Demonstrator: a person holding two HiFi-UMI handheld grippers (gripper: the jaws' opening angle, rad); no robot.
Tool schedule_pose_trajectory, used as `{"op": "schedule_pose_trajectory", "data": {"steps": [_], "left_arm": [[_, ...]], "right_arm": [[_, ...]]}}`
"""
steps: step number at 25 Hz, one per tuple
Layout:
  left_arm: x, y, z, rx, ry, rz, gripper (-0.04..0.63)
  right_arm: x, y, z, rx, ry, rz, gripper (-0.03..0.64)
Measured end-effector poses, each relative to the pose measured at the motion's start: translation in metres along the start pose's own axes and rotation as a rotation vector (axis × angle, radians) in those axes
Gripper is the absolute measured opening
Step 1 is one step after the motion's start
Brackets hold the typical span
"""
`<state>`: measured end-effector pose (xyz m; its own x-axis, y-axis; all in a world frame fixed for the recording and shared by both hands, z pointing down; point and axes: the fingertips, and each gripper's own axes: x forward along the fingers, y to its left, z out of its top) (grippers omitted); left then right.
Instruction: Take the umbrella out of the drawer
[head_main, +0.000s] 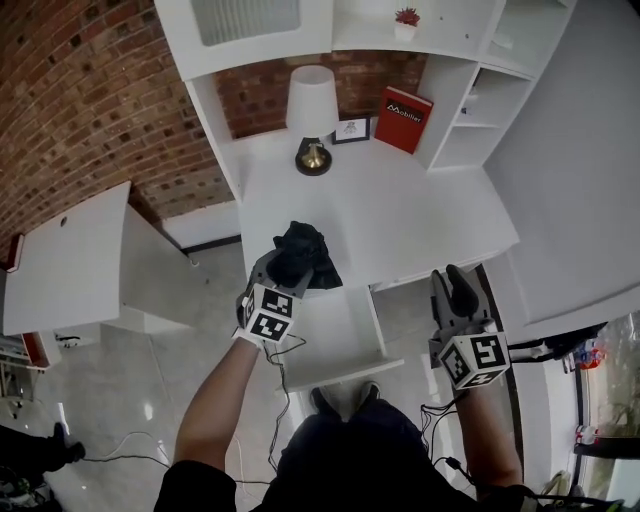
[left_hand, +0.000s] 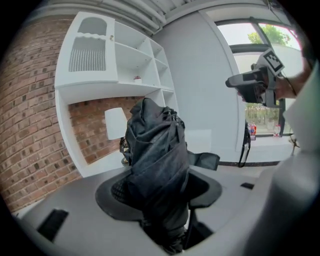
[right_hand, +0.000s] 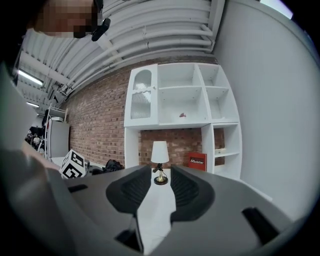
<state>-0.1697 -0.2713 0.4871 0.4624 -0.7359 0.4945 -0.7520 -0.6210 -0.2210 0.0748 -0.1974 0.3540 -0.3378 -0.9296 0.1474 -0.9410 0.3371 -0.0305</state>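
Head view: the left tool (head_main: 290, 265) is clamped on one black folded umbrella (head_main: 308, 245). The bundle covers most of the jaw tips, and its handle end cannot be made out. The umbrella is outside the one open drawer (head_main: 378, 320), seen against the front edge of the white bench (head_main: 420, 210). The drawer's near end is cut off by the person's body. The right tool (head_main: 458, 290) is held to the right of the drawer, well apart from the umbrella; its jaw gap is hard to read from here. One lamp (head_main: 312, 105), one red book (head_main: 403, 118) and one small framed picture (head_main: 351, 129) stand at the back of the bench. Left gripper view: both pads press on the umbrella (left_hand: 157, 160), which stands roughly upright between them, its lower end lost in the tool's throat and a strap hanging out to the right. The lamp (left_hand: 115, 122) is partly hidden behind it. The right tool (left_hand: 250, 85) shows at upper right, near no object. Right gripper view: the right tool (right_hand: 160, 187) has its jaws apart with nothing between them; only the distant lamp (right_hand: 160, 152) shows through the gap. At lower left, the left tool's marker cube (right_hand: 74, 165) is visible, with a small, indistinct dark bundle just beside it, taken to be the umbrella (right_hand: 114, 165).
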Motion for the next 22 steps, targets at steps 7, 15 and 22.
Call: {"op": "schedule_pose_trajectory", "data": {"steps": [7, 15, 22], "left_arm": [[0.048, 0.020, -0.006, 0.057, 0.068, -0.039, 0.239], [0.108, 0.029, -0.037, 0.088, 0.224, -0.027, 0.239], [0.170, 0.029, -0.055, 0.317, 0.381, -0.049, 0.241]], "right_arm": [[0.010, -0.002, 0.000, -0.001, 0.004, -0.007, 0.117], [0.052, -0.038, -0.019, 0.033, 0.034, 0.018, 0.115], [0.102, -0.076, -0.031, 0.045, 0.071, 0.055, 0.112]]}}
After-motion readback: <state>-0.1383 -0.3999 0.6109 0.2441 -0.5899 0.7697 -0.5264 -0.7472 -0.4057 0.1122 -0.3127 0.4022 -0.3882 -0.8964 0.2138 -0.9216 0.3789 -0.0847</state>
